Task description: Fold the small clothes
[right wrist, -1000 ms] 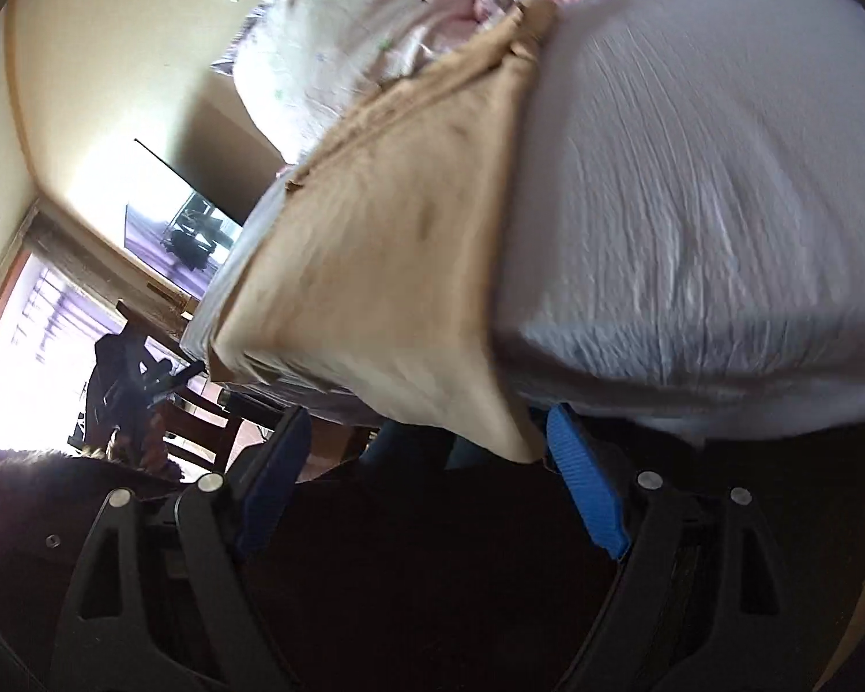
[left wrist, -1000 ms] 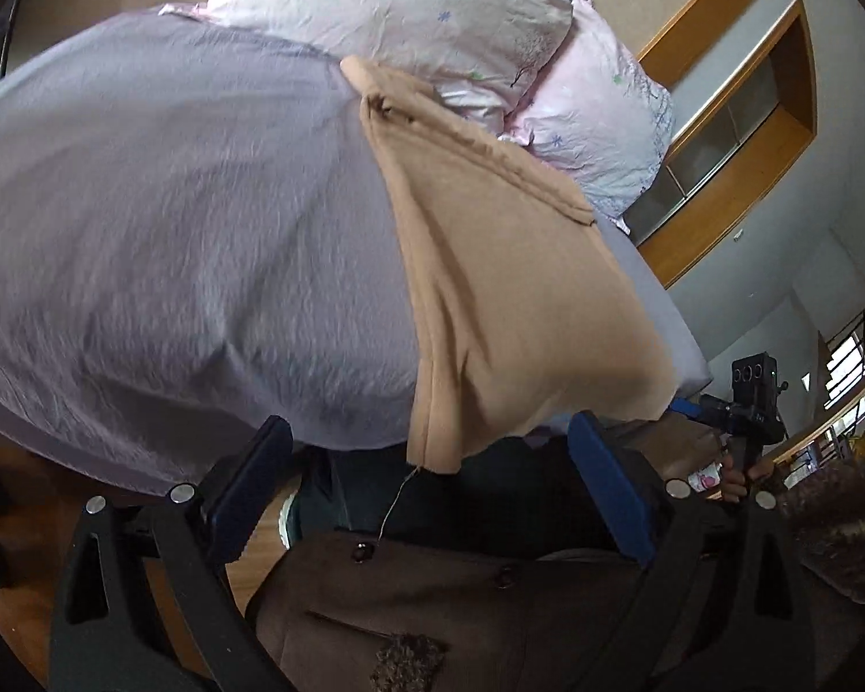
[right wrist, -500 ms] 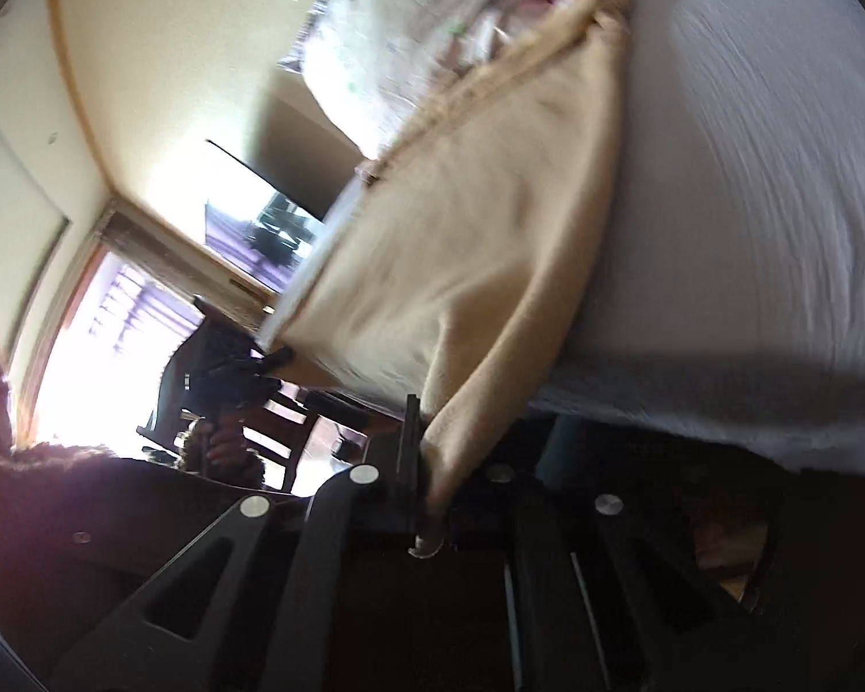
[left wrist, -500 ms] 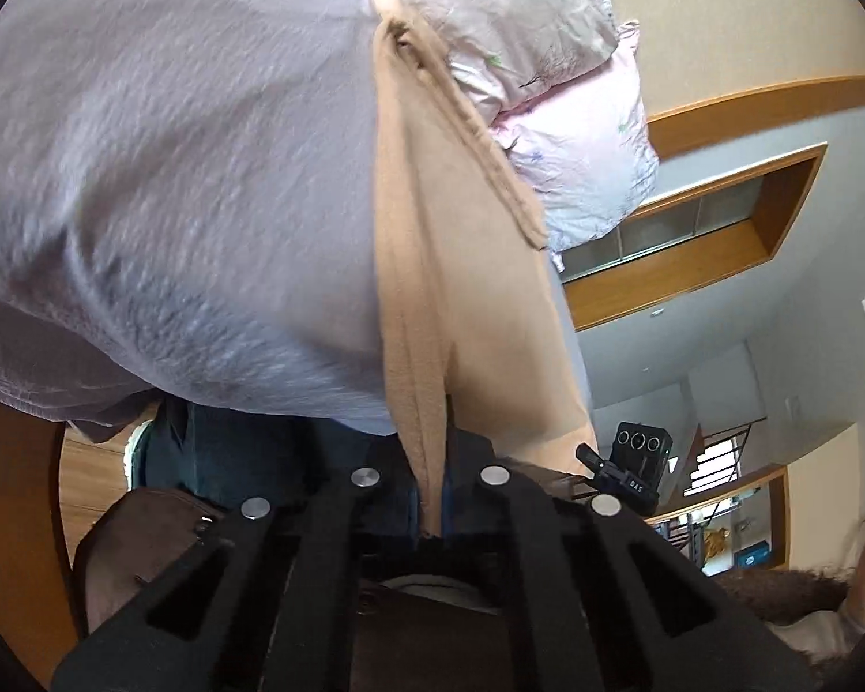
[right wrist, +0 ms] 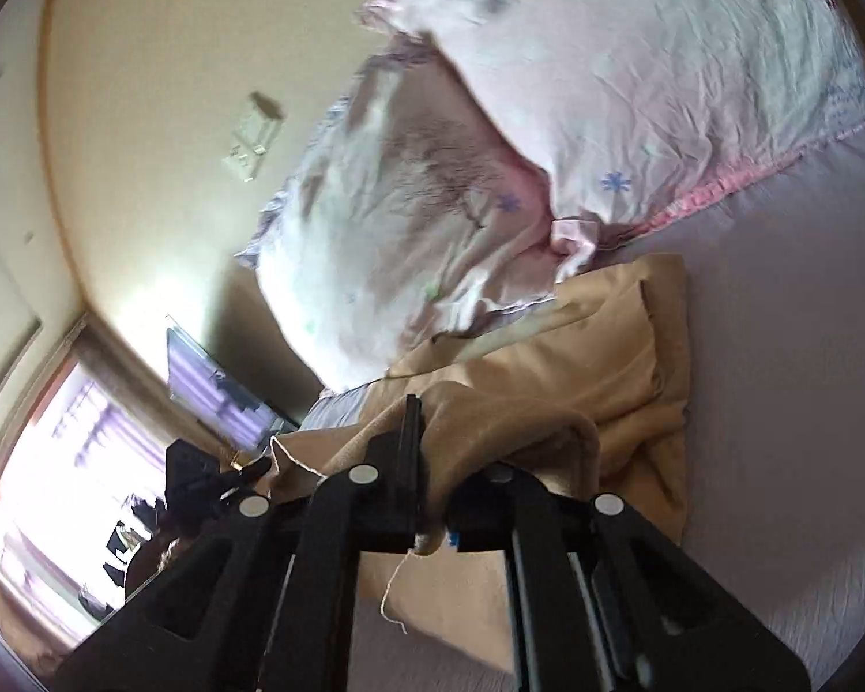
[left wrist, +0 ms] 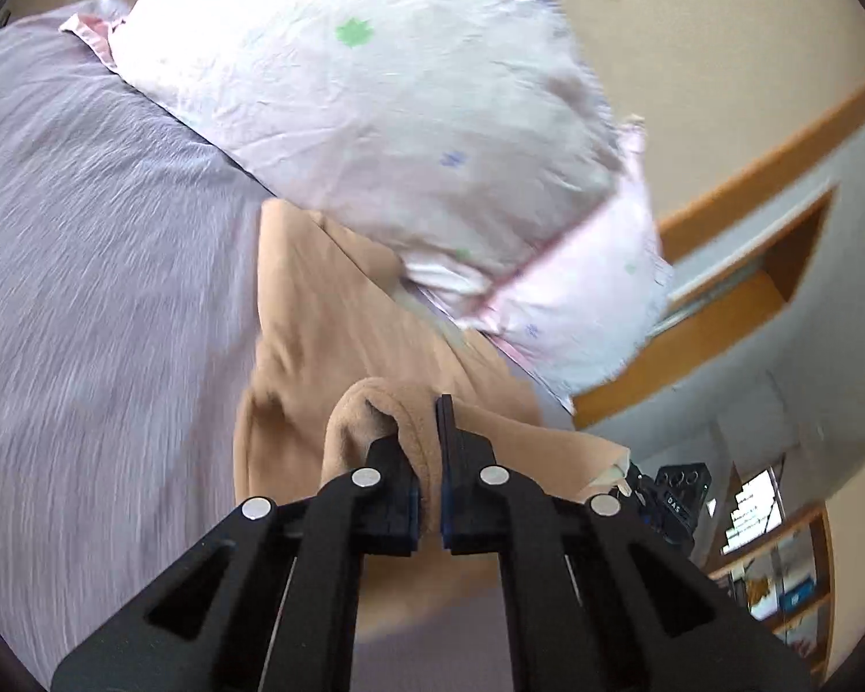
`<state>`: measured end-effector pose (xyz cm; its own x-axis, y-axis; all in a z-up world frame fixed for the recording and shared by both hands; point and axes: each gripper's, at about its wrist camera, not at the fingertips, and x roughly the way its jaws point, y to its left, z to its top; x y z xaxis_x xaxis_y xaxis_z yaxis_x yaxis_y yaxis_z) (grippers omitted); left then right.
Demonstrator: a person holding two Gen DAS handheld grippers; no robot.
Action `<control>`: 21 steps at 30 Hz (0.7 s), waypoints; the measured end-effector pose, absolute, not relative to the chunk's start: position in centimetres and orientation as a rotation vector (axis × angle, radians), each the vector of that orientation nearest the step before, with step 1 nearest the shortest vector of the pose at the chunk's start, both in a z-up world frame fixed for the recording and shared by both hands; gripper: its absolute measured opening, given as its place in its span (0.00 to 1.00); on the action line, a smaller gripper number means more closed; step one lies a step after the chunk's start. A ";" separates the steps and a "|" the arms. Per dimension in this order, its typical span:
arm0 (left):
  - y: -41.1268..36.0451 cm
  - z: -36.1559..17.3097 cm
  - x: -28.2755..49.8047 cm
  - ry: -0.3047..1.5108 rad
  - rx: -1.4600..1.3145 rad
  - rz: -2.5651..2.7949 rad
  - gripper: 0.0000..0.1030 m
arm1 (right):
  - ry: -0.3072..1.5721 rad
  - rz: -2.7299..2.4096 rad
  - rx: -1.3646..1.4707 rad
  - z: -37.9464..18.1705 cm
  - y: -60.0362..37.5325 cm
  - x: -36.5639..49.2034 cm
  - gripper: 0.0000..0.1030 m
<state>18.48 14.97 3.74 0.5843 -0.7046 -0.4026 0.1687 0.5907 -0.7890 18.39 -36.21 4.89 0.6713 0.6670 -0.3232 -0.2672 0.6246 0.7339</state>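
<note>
A tan garment (left wrist: 323,311) lies on the lavender bed sheet (left wrist: 98,242), its far end against the pillows. My left gripper (left wrist: 427,450) is shut on one near corner of it, the cloth bunched up between the black fingers and lifted over the rest. In the right wrist view the same tan garment (right wrist: 594,369) spreads ahead, and my right gripper (right wrist: 432,461) is shut on its other near corner, cloth draped over the right finger. A loose thread hangs below the jaws. The lifted edge doubles over the part still lying flat.
Two pale pink floral pillows (left wrist: 386,115) lie at the head of the bed, also in the right wrist view (right wrist: 634,86). A beige wall with wooden trim (left wrist: 778,150) stands behind. A bright window (right wrist: 46,461) and a television (right wrist: 219,398) are to the left.
Both grippers closed on the garment's near corners at the bed edge, then lifted them and carried them forward over the bed toward the pillows, doubling the cloth over itself.
</note>
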 end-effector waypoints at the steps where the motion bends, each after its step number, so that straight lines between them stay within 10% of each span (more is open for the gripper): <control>1: 14.6 3.2 20.4 0.805 -0.786 -0.553 0.04 | 0.651 0.554 0.718 4.2 -36.2 19.8 0.07; 11: 14.1 0.1 30.8 0.889 -0.886 -0.469 0.04 | 0.780 0.369 0.927 -1.3 -37.4 31.5 0.09; 14: 15.1 -0.6 32.1 0.908 -0.996 -0.443 0.09 | 0.811 0.288 0.962 -2.4 -37.7 32.9 0.46; 18: 18.0 -0.2 31.6 0.820 -1.132 -0.392 0.70 | 0.756 0.198 0.961 -1.7 -38.7 33.0 0.58; 21: 19.4 1.7 29.2 0.784 -1.064 -0.394 0.72 | 0.723 0.181 0.890 0.3 -38.9 31.0 0.69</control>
<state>29.23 19.42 1.69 0.6720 -0.6358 -0.3797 -0.0743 0.4522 -0.8888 30.98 -38.88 0.31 0.7517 0.4307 -0.4994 0.1441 0.6317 0.7617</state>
